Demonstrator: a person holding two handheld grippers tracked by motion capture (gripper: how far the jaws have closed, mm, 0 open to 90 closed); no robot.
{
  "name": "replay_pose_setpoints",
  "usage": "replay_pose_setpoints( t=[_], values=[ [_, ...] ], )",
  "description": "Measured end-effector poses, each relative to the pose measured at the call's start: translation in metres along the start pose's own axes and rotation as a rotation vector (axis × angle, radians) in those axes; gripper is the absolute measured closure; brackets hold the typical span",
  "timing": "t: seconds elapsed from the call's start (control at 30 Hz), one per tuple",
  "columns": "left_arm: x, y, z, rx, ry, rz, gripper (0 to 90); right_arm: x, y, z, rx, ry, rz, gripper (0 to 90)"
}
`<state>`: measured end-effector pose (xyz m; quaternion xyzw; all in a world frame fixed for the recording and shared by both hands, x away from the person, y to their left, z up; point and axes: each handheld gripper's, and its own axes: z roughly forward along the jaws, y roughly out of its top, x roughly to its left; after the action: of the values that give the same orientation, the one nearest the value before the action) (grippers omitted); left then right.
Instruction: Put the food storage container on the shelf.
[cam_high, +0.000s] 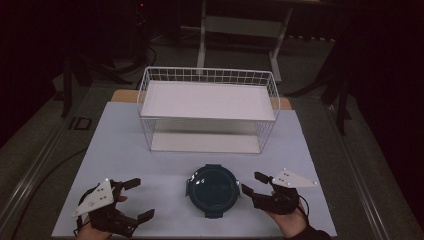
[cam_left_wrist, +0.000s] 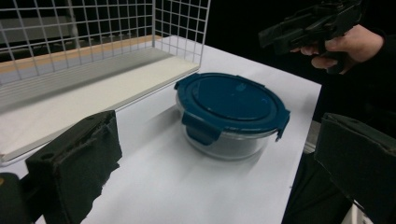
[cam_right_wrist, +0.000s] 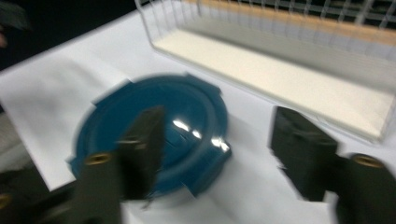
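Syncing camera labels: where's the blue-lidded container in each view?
High view: container low centre, on the table near its front edge, between the two hand-held grippers.
Left gripper view: container centre, right of the wire rack.
Right gripper view: container left of centre, blurred, partly behind one jaw.
Shared landmark: the white wire rack behind it, at and.

Container (cam_high: 213, 190) before rack (cam_high: 207, 100), between both grippers
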<state>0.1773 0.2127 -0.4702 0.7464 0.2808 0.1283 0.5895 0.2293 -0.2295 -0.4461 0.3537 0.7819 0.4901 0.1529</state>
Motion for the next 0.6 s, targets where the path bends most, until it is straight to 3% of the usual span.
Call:
replay_pose_setpoints(
  t=[0.1, 0.27, 0.33, 0.43, 0.5, 0.6],
  values=[
    [-0.005, 0.007, 0.003, 0.015, -0.004, 0.006, 0.4, 0.003, 0.004, -0.003, -0.031, 0.055, -0.008, 14.3],
    [-0.009, 0.020, 0.011, 0.036, -0.040, 0.012, 0.4, 0.006, 0.009, -0.007, -0.076, 0.082, -0.039, 11.5],
    [-0.010, 0.025, 0.014, 0.042, -0.049, 0.021, 0.4, 0.008, 0.011, -0.009, -0.082, 0.047, -0.076, 11.5],
    [-0.010, 0.030, 0.017, 0.042, -0.060, 0.010, 0.4, 0.010, 0.012, -0.011, -0.099, 0.039, -0.098, 11.6],
    [-0.007, 0.037, 0.022, 0.043, -0.070, -0.022, 0.4, 0.014, 0.011, -0.012, -0.117, 0.003, -0.121, 11.7],
    [-0.005, 0.045, 0.029, 0.054, -0.081, -0.053, 0.4, 0.015, 0.011, -0.014, -0.144, -0.014, -0.133, 14.3]
  ],
)
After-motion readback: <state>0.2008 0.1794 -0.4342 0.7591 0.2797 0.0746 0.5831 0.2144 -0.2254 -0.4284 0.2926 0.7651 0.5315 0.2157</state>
